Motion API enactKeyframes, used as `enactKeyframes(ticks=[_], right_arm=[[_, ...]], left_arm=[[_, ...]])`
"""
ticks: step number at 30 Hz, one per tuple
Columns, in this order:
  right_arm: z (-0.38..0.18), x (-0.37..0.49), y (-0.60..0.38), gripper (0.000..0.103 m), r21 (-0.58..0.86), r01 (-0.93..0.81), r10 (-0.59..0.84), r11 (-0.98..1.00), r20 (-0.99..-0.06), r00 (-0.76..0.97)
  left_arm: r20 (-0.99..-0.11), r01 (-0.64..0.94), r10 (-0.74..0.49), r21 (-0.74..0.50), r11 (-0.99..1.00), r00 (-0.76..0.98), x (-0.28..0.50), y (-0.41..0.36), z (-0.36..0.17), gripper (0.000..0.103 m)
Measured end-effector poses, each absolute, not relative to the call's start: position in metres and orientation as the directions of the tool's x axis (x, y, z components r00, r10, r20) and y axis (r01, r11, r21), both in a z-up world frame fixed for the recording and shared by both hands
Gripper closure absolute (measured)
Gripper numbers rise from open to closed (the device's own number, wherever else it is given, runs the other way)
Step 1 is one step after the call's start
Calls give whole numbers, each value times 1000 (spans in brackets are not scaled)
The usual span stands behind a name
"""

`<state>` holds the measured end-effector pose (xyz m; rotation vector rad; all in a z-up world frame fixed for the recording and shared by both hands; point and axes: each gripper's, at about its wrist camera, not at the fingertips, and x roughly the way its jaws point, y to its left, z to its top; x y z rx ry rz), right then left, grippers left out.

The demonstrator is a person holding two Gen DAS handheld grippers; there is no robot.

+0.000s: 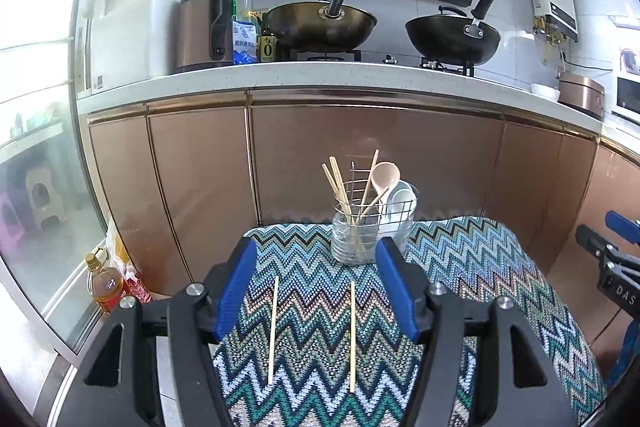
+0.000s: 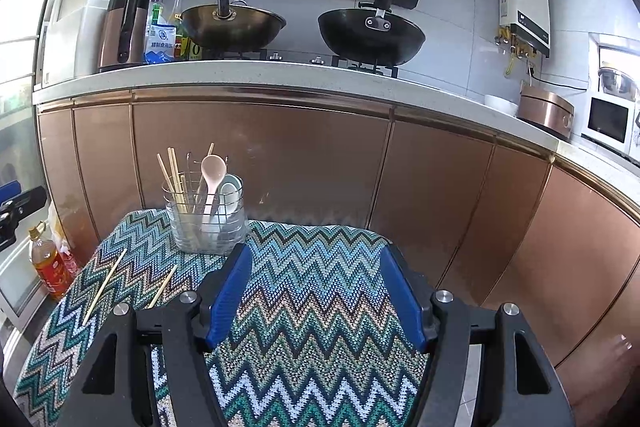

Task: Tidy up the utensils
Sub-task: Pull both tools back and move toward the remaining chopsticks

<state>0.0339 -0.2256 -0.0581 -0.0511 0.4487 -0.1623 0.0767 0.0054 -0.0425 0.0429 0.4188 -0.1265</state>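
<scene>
The zigzag cloth [image 1: 460,267] covers the low surface in front of the copper cabinets [image 1: 200,167], with bare room on its right half. At its far edge stands the clear holder [image 1: 354,239] with chopsticks and a pink spoon [image 1: 385,175]. The left gripper [image 1: 316,291] is spread wide, empty, straddling two loose chopsticks [image 1: 273,331] lying parallel and apart. The right gripper [image 2: 316,295] is also released, over bare cloth.

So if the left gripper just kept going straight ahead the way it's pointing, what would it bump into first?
Probably the clear utensil holder, which stands dead ahead of the open left gripper. The two loose chopsticks lie lower, on the cloth; depth is uncertain.
</scene>
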Motion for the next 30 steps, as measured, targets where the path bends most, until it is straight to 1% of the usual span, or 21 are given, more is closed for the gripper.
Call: enactKeyframes(ticks=[12,18,26,30], right_arm=[[-52,40,-198,39,-114,114,-152,987,-416,897],[-45,36,-198,39,-98,108,-138,989,-402,905],[-40,33,-192,39,-81,72,-99,994,-393,914],[-38,37,-187,39,-68,43,-66,997,-399,915]], left_arm=[[-397,131,-123,-9,991,909,69,17,-39,43],[-402,123,-113,-1,992,909,65,19,-36,43],[-385,91,-75,21,996,920,63,27,-27,43],[-402,83,-66,25,996,913,71,32,-28,43]])
